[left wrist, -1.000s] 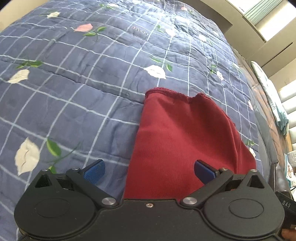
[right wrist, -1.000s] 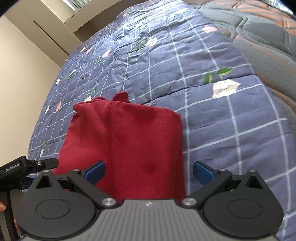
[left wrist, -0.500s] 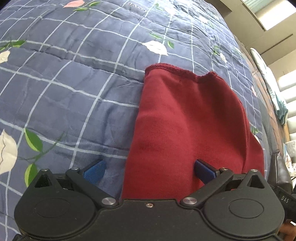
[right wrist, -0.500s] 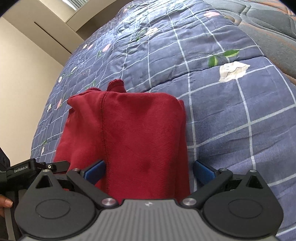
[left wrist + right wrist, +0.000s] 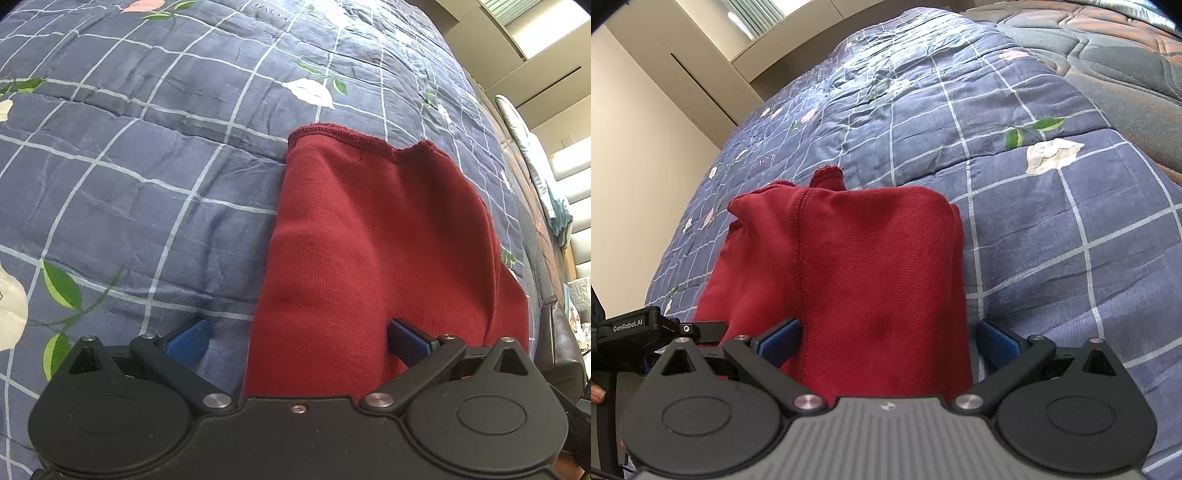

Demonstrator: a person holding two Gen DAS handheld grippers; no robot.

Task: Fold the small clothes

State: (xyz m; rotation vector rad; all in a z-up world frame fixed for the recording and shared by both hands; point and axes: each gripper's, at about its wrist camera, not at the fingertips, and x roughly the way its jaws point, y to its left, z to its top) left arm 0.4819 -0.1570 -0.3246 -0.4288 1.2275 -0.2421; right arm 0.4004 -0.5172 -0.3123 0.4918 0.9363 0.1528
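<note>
Blue checked floral quilt [image 5: 147, 177] underneath, dark red ribbed knit garment [image 5: 369, 240] now closer between left gripper [image 5: 297, 338] and right gripper [image 5: 886, 338], both wide open, gripping nothing; lining up for a fold.

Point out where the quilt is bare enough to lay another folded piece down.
Bare quilt lies left of the red garment and beyond its hem. In the right wrist view, bare patches lie right of it toward the white flower. The near edge is crowded by the left gripper and right gripper.

Left hand-held gripper [image 5: 297, 341] jaws wide apart; right hand-held gripper [image 5: 886, 341] likewise, both low.
</note>
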